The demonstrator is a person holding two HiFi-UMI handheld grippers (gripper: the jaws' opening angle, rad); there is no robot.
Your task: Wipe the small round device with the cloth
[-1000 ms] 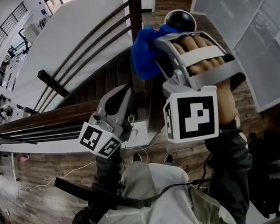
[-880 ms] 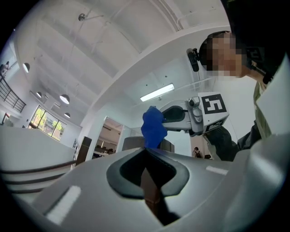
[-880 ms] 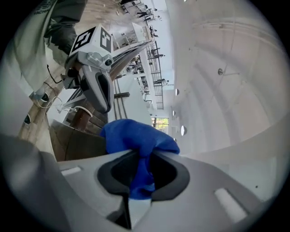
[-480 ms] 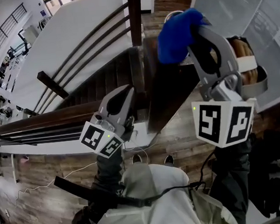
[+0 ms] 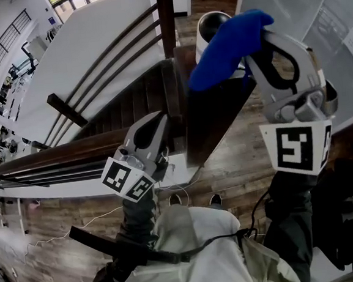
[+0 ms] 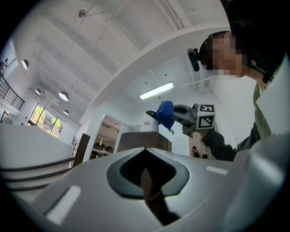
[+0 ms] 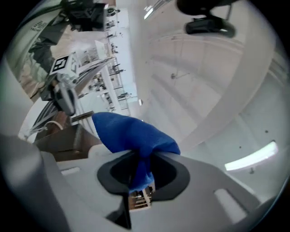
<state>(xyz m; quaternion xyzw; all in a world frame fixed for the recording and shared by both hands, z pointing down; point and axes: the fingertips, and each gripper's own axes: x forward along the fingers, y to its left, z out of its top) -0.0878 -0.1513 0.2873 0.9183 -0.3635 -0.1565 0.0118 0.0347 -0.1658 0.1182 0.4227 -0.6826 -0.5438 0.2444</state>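
Note:
The small round device [image 5: 210, 25], a white cylinder with a dark top, stands on a dark wooden ledge [image 5: 214, 115] at the top of the head view. My right gripper [image 5: 253, 46] is shut on a blue cloth [image 5: 226, 46], which drapes over the device's right side and hides part of it. In the right gripper view the cloth [image 7: 131, 133] bunches out from between the jaws. My left gripper [image 5: 152, 126] hangs lower left by the railing, shut with nothing in it. In the left gripper view the device [image 6: 149, 125] and cloth [image 6: 165, 114] show ahead.
Dark handrails [image 5: 119, 44] and a stairwell drop away at the left. A frosted glass panel [image 5: 333, 37] stands at the right. A white cable [image 5: 80, 228] lies on the wooden floor near the person's shoes.
My right gripper has turned and swung right and up, carrying the cloth from the device's left, across its top, to its right side. The left gripper has barely moved.

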